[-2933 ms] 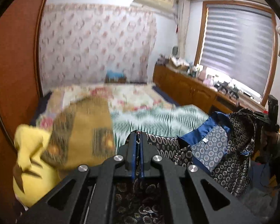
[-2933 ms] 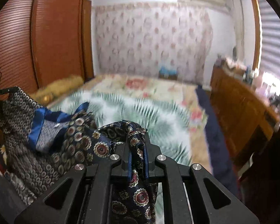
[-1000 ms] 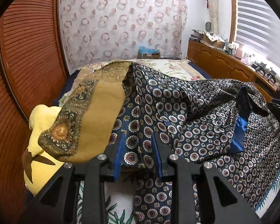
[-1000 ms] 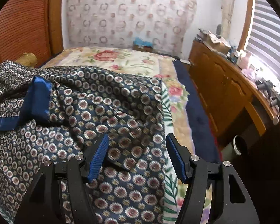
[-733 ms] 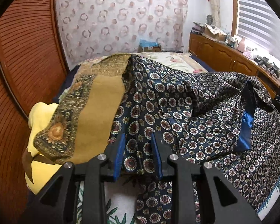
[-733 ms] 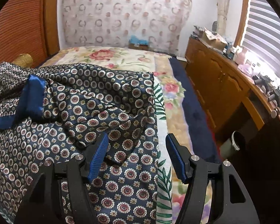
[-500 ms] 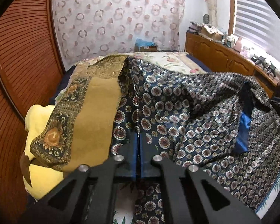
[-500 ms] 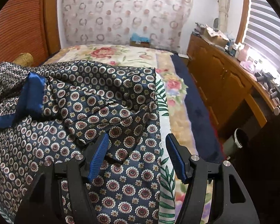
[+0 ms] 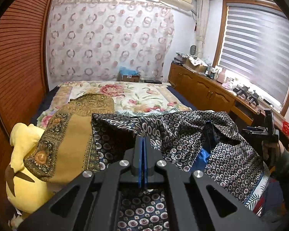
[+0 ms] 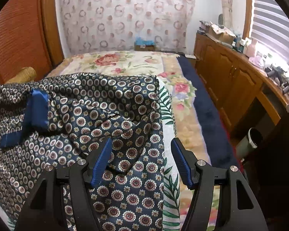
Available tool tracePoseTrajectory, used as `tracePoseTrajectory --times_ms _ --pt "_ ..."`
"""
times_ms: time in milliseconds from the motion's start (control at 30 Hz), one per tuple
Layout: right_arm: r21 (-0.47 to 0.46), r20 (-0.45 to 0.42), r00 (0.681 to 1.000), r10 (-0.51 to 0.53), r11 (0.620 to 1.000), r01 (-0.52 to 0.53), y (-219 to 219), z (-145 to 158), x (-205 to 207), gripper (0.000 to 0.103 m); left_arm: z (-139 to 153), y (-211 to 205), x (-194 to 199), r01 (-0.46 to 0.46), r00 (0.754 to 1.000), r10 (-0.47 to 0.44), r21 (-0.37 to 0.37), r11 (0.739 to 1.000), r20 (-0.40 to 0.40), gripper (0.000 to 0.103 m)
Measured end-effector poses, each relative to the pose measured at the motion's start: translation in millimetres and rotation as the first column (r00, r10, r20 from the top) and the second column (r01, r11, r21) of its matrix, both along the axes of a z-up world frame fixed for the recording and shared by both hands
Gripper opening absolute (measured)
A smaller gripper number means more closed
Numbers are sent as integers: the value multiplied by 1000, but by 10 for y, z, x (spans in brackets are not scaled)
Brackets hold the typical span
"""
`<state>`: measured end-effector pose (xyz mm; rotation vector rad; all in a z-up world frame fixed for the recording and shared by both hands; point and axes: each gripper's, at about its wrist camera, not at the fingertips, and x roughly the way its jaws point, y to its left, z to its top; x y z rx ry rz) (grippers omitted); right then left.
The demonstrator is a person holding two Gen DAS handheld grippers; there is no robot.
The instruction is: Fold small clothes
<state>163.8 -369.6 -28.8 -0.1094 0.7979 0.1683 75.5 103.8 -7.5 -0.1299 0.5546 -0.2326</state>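
A dark blue patterned garment (image 9: 183, 134) with a bright blue lining (image 10: 36, 107) lies rumpled across the bed (image 9: 140, 94). My left gripper (image 9: 143, 142) is shut on a fold of the garment and holds it lifted, cloth hanging below the jaws. In the right wrist view the garment (image 10: 109, 119) spreads over the bed's near right part. My right gripper (image 10: 142, 150) is open and empty, just above the garment's right edge.
A mustard embroidered cloth (image 9: 71, 134) and a yellow plush toy (image 9: 23, 165) lie at the bed's left. A wooden wardrobe (image 9: 15, 61) stands left, a cluttered wooden cabinet (image 10: 231, 77) right. A bin (image 10: 248, 142) stands on the floor by the bed.
My left gripper closed on the garment about half a second ago and has lifted the fold. My right gripper stays open, hovering over the garment.
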Motion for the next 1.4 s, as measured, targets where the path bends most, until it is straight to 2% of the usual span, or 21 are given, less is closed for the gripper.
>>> tracePoseTrajectory --times_ms 333,600,667,733,800,967,1167,1267,1400 --pt "92 -68 998 3 996 4 55 -91 137 65 -201 -56 21 -19 999 19 19 1000 -37 0" --pt "82 -132 991 -9 996 20 231 -224 256 65 -316 -133 65 -14 998 16 33 999 -58 0" --pt "67 -145 989 -12 998 22 258 -268 288 48 -329 -134 77 -11 998 13 28 1000 -60 0" --pt "62 -155 988 2 998 8 279 -297 313 9 -294 -118 63 -12 999 13 7 1000 -49 0" --pt "83 -146 989 27 996 -15 276 -272 291 4 -216 -96 29 -13 1000 13 -17 1000 -25 0" --pt "145 -62 995 80 987 -70 164 79 34 0 100 51 -182 -7 999 11 -106 994 35 0" --pt "220 -4 997 73 973 -71 -346 537 -443 0 265 360 -523 -24 998 37 -222 975 57 0" --pt "224 -4 998 58 973 -56 -573 626 -679 0 156 541 -663 -64 997 73 -231 971 34 0" --pt "174 -65 996 65 983 -52 -664 440 -880 0 -228 612 -654 -101 993 86 -198 975 -83 0"
